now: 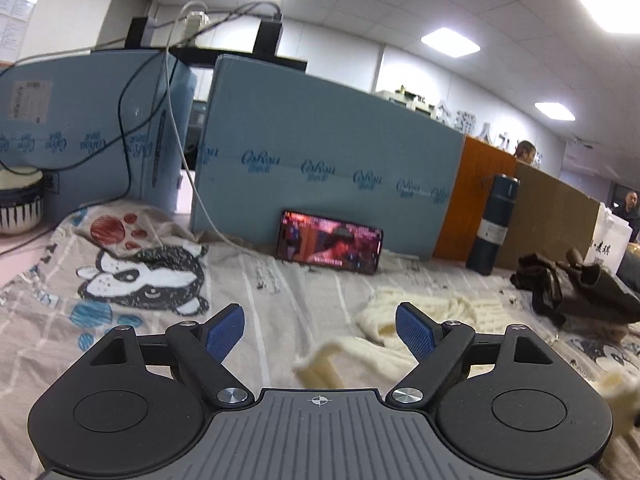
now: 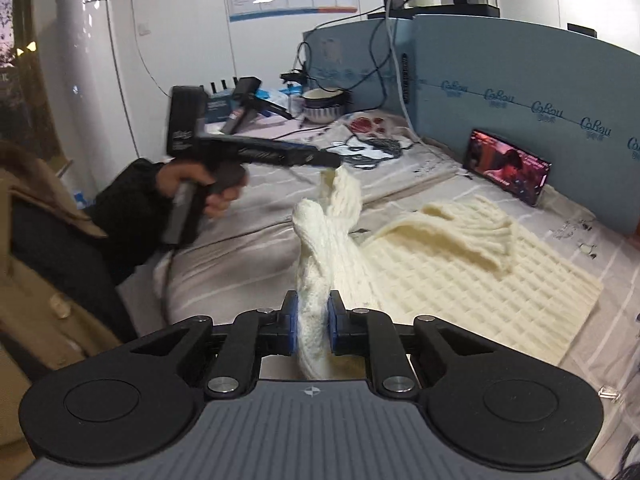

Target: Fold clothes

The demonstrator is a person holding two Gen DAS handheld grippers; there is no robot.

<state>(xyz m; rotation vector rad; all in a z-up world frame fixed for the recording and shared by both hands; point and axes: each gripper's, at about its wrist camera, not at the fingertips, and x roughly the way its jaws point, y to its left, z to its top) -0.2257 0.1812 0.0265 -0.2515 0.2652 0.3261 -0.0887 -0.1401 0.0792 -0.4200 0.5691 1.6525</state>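
A: Left claw (image 1: 320, 330)?
B: Wide apart, holding nothing, above the sheet (image 1: 280, 300) at 9 o'clock of the sweater (image 2: 460, 264).
A: Right claw (image 2: 312, 320)?
B: Clamped on a raised sleeve (image 2: 332, 232); body flat at 2 o'clock. Seemingly mid-fold; next, lay the sleeve across.
A: Obstacles?
B: Phone (image 2: 506, 170) at 1 o'clock, brown garment (image 1: 576, 284), bottle (image 1: 494, 228) beyond.

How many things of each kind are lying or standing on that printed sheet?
Cream knitted sweater: 1
Dark brown garment: 1
Phone playing video: 1
Dark blue flask: 1
Total: 4
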